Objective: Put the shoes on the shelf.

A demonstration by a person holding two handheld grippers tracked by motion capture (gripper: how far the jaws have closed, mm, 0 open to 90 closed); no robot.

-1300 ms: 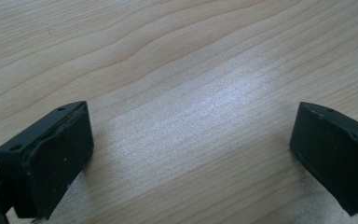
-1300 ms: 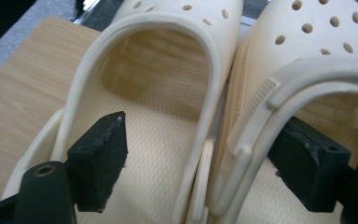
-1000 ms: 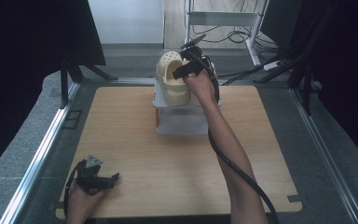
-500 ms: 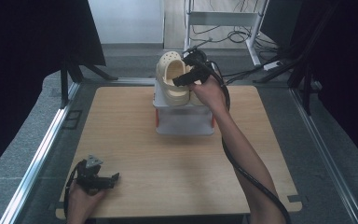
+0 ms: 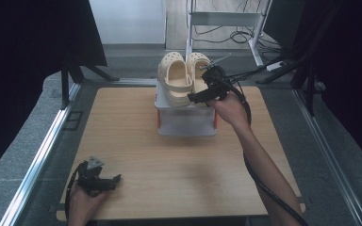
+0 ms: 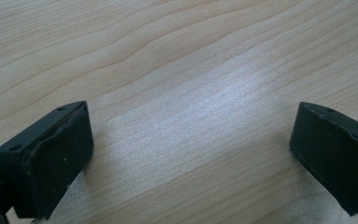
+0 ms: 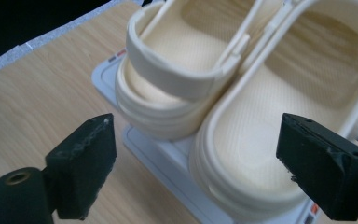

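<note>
- My left claw point(image 5: 115, 179) lies at the near left corner of the wooden tabletop point(image 5: 136, 141), jaws wide over bare wood.
- My right claw point(image 5: 194, 98), empty, has just been opening wide beside the right clog point(image 5: 199, 75).
- Both cream clogs sit on a white box point(image 5: 186, 123) at the far edge.
- Beyond: grey floor, cables, black curtains.

Bare wooden tabletop point(image 6: 191, 84) beneath and ahead of the left gripper point(image 6: 191, 154); black jaws spread wide, nothing between them but a pale sheen.
</note>
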